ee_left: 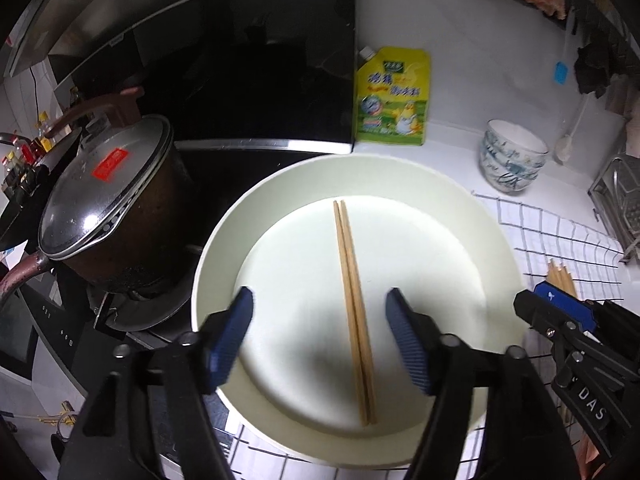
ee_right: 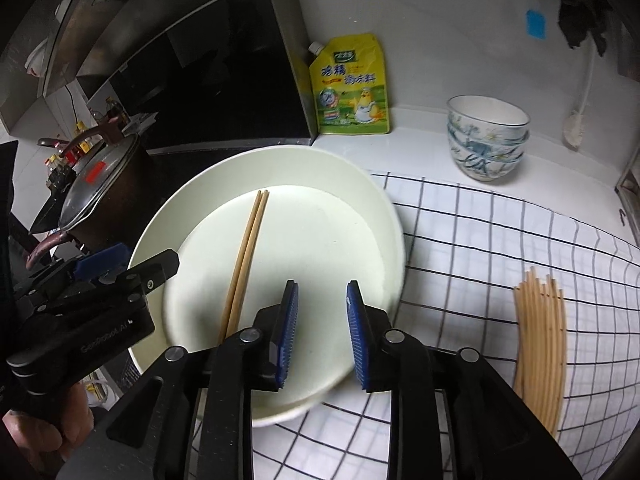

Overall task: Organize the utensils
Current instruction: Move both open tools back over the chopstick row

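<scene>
A white cloth with a thin black grid (ee_right: 480,240) covers the counter. On it sits a large round pale-green plate (ee_left: 460,216), holding 2 wooden chopsticks (ee_left: 354,312) side by side at its middle. A bundle of wooden chopsticks (ee_right: 540,344) lies on the cloth, well right of the plate. The left gripper (ee_left: 320,344) hovers wide open, straddling the pair. The right gripper (ee_right: 322,336) hangs narrowly open, empty, over the plate's right part.

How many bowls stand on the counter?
2 bowls, stacked one inside the other at the back of the counter, right of the yellow pouch. More could be nested inside, hidden.
</scene>
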`<move>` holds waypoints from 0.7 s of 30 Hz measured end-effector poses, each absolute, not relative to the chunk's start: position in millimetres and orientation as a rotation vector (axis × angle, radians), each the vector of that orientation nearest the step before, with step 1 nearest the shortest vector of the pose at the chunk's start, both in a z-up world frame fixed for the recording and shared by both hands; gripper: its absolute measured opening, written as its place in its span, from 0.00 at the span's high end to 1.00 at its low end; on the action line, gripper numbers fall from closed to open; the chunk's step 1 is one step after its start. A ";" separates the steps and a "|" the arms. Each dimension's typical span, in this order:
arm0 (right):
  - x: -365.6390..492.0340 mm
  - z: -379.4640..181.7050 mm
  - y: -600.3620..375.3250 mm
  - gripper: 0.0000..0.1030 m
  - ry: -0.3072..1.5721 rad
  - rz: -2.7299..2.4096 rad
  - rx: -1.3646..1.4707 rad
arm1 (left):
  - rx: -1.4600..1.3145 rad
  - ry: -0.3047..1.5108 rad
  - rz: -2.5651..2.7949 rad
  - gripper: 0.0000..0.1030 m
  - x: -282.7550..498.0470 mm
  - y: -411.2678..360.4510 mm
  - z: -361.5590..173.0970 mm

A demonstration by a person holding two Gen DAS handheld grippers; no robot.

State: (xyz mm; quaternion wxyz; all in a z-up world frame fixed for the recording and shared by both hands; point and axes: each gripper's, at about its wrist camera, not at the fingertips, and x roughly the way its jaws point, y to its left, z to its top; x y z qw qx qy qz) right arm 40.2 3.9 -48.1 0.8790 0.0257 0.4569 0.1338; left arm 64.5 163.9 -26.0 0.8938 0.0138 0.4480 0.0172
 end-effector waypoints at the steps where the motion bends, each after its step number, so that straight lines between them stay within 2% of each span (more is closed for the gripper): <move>1: 38.6 -47.0 0.5 0.75 0.950 0.275 0.055 | 0.031 0.925 0.029 0.32 63.0 160.8 -24.2; 6: 26.3 -39.5 -20.8 0.73 0.936 0.252 0.066 | 0.050 0.919 -0.004 0.31 56.3 138.8 -17.9; 14: 3.5 -33.4 -62.8 0.56 0.920 0.211 0.071 | 0.060 0.911 -0.054 0.24 41.4 99.0 -14.3; 21: -13.6 -28.8 -107.5 0.47 0.918 0.163 0.076 | 0.046 0.921 -0.097 0.16 29.8 59.0 -13.9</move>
